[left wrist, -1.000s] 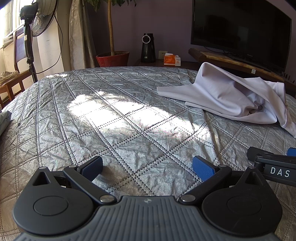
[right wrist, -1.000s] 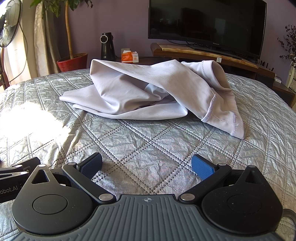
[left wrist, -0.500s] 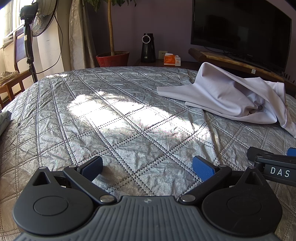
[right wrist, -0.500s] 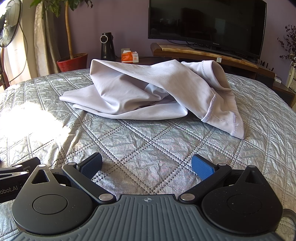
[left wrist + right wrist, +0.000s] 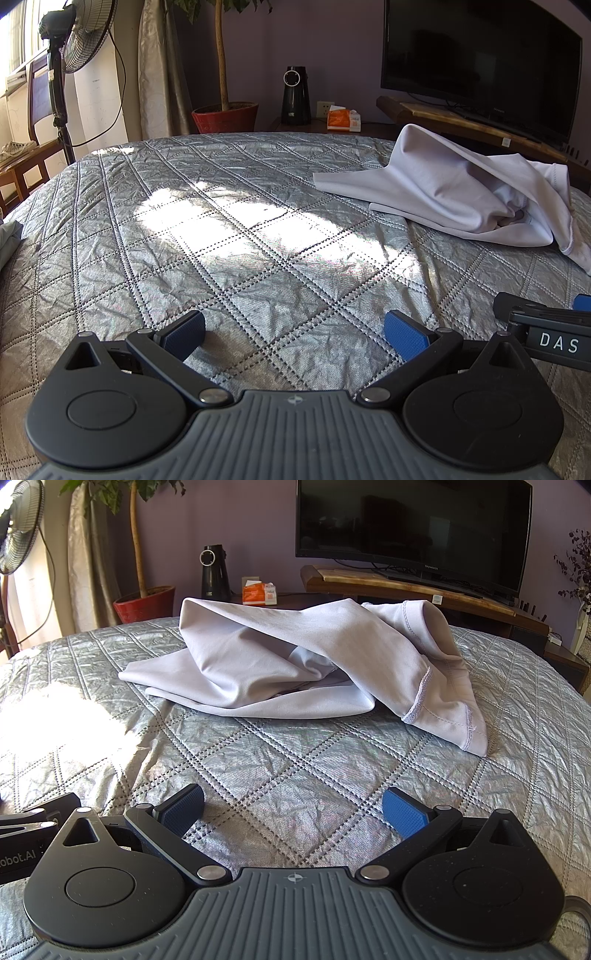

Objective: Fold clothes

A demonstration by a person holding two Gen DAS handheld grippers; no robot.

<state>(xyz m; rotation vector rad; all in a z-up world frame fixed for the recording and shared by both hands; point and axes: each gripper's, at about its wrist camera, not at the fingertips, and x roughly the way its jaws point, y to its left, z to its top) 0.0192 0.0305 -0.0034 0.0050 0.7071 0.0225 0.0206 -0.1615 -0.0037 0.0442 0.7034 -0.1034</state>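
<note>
Right wrist view puts the crumpled garment (image 5: 295, 664) dead ahead of your wide-spread right gripper (image 5: 293, 810), lying crosswise; your left gripper (image 5: 295, 332), equally wide, sits farther off.

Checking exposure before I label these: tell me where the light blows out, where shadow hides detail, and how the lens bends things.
Left wrist view: a sun patch on the quilted bedspread washes out its stitching; the TV is near-black. Right wrist view: glare whitens the bedspread's left edge; the pale garment is evenly lit, with shaded folds. Both views: fisheye curves the bed edge, and the focus is sharp.
</note>
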